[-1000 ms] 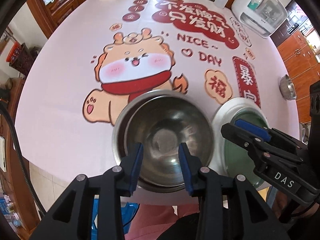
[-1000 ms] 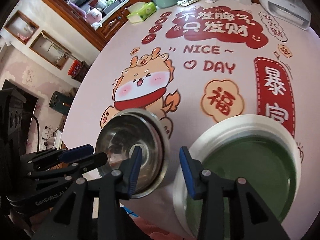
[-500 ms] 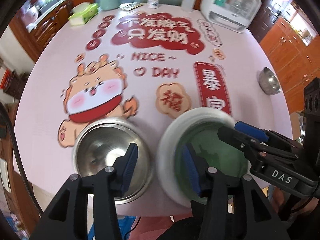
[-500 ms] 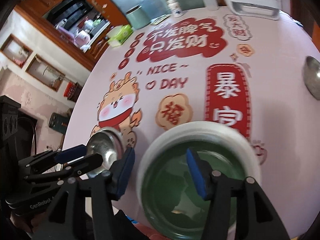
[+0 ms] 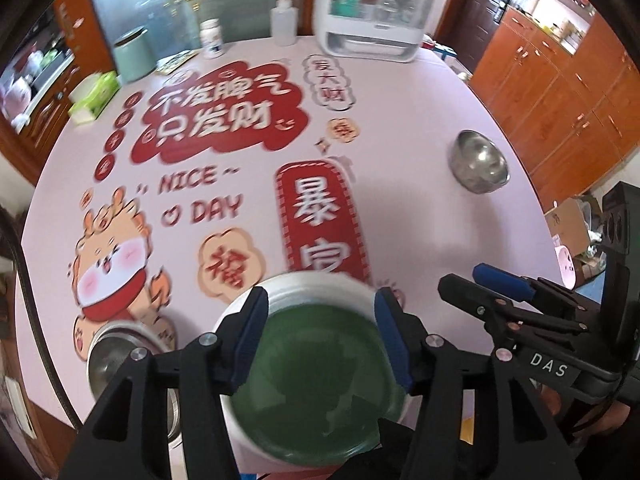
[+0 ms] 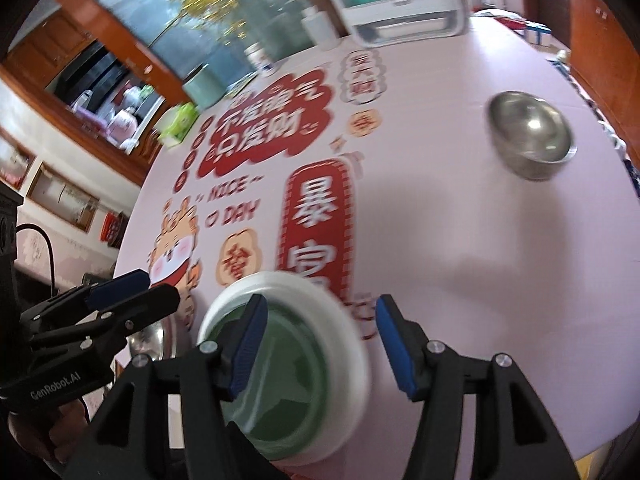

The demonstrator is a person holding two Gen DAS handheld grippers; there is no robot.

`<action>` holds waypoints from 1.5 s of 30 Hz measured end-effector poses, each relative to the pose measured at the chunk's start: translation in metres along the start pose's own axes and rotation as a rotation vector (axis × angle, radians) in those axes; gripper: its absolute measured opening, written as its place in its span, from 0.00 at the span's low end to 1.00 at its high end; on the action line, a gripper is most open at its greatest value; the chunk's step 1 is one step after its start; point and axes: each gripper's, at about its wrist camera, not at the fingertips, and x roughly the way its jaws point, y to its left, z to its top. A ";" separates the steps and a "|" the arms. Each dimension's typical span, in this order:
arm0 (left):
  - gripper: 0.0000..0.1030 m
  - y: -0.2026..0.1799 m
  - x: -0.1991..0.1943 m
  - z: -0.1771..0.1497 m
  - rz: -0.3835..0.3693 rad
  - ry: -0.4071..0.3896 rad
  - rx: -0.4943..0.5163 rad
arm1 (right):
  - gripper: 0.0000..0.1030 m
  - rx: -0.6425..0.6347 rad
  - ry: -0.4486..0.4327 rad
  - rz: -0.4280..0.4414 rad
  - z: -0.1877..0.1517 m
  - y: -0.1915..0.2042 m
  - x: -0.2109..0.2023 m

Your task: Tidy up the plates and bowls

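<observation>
A white bowl with a green inside (image 5: 316, 376) sits at the near edge of the pink table; it also shows in the right wrist view (image 6: 292, 364). My left gripper (image 5: 320, 340) is open, its blue pads on either side above the bowl. My right gripper (image 6: 318, 344) is open and empty, its left finger over the bowl. A large steel bowl (image 5: 120, 356) sits to the left, partly hidden by my left finger; its rim shows in the right wrist view (image 6: 150, 338). A small steel bowl (image 5: 478, 166) stands far right (image 6: 530, 138).
The pink table cover (image 5: 400, 200) carries red and orange prints. At the far edge stand a white appliance (image 5: 372, 12), a squeeze bottle (image 5: 284, 20), a pill bottle (image 5: 211, 38), a green canister (image 5: 134, 56) and a tissue box (image 5: 94, 96). Wooden cabinets (image 5: 560, 92) are to the right.
Both grippers have swung right, from the large steel bowl toward the green bowl. Both have opened wider. The small steel bowl has come further into view.
</observation>
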 end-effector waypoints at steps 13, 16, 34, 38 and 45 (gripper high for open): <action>0.55 -0.079 0.031 0.052 0.012 -0.033 0.076 | 0.55 0.083 -0.047 -0.072 0.027 -0.090 -0.026; 0.55 -0.093 0.044 0.067 0.016 -0.033 0.077 | 0.55 0.096 -0.064 -0.091 0.038 -0.110 -0.029; 0.55 -0.160 0.109 0.141 -0.010 -0.002 0.100 | 0.55 0.141 -0.161 -0.160 0.079 -0.188 -0.020; 0.55 -0.171 0.122 0.149 -0.039 -0.018 0.103 | 0.55 0.158 -0.209 -0.146 0.083 -0.199 -0.015; 0.55 -0.185 0.147 0.160 -0.097 -0.032 0.094 | 0.55 0.185 -0.210 -0.129 0.090 -0.213 0.001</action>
